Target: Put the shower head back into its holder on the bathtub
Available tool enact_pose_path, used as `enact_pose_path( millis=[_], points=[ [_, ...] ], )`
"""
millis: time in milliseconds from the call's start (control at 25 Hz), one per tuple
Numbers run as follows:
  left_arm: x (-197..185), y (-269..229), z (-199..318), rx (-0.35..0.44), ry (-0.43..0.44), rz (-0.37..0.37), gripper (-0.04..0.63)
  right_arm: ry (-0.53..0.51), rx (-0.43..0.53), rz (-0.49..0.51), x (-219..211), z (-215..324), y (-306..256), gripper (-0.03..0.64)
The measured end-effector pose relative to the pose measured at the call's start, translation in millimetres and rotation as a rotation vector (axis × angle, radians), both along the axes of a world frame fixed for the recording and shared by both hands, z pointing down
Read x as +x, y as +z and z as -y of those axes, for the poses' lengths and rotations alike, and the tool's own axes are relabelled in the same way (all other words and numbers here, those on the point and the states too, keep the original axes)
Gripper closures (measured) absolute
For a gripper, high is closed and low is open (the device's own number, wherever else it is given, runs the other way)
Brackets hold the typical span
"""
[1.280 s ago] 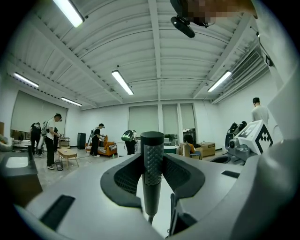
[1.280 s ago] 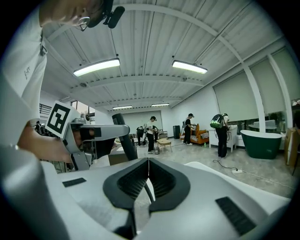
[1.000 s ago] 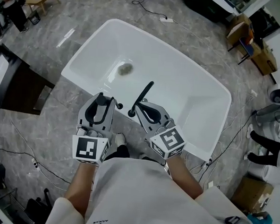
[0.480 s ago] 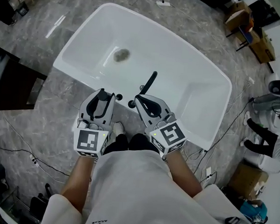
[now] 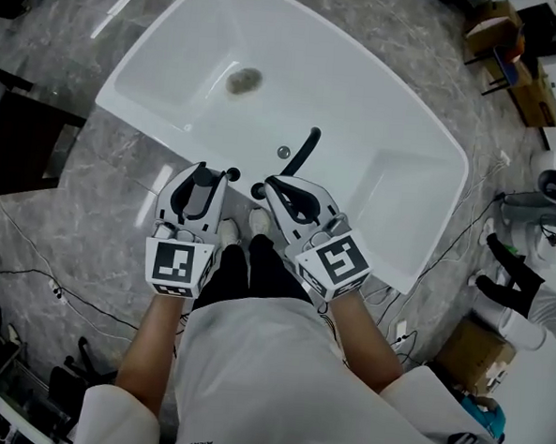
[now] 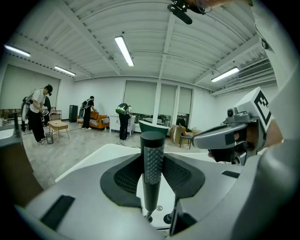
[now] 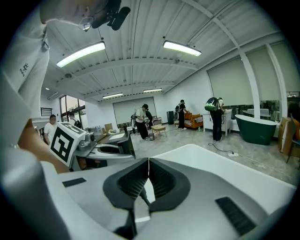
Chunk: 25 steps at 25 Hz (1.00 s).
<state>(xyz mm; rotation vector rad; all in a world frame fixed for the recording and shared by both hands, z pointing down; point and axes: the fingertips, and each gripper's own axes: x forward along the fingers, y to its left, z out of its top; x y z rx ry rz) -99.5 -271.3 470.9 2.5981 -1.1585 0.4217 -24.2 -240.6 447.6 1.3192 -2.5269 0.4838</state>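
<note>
The white bathtub [image 5: 161,129] lies below me, its near rim carrying a black curved faucet spout [image 5: 304,150], a black knob [image 5: 232,174] and a small chrome ring [image 5: 283,152]. My left gripper [image 5: 202,174] hangs just over that rim beside the knob, shut on the black shower head [image 6: 153,145], whose knurled handle stands upright between the pads. In its own view the left gripper [image 6: 153,161] looks over the tub. My right gripper [image 5: 273,182] sits at the spout's base with its jaws [image 7: 149,161] shut tip to tip and nothing held.
The drain [image 5: 243,79] lies at the tub's far end. A dark cabinet [image 5: 20,144] stands on the left of the marble floor. Cables [image 5: 460,242] and a cardboard box [image 5: 472,355] lie on the right. Several people stand far back in the room [image 6: 37,112].
Both grippers have sunk toward the tub's near rim, the left one more. The shower head stays in the left jaws and the right jaws stay shut.
</note>
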Motion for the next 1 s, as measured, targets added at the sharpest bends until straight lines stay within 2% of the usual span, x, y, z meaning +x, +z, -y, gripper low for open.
enact_pose_path(
  millis=[200,600,1000],
  points=[
    [7.6,31.9,5.1,-0.043,-0.022,0.021,0.453,-0.022,-0.049,0.002,9.2,1.9,25.1,0.598],
    [15.4,98.8,6.3,-0.13,-0.063,0.062,0.453,-0.068,-0.086,-0.013,15.1,-3.0,54.2,0.598],
    [19.1,155.5,7.4,-0.202,-0.074,0.09,0.453,-0.058,-0.128,0.005,20.1,-10.3,74.4,0.598]
  ],
)
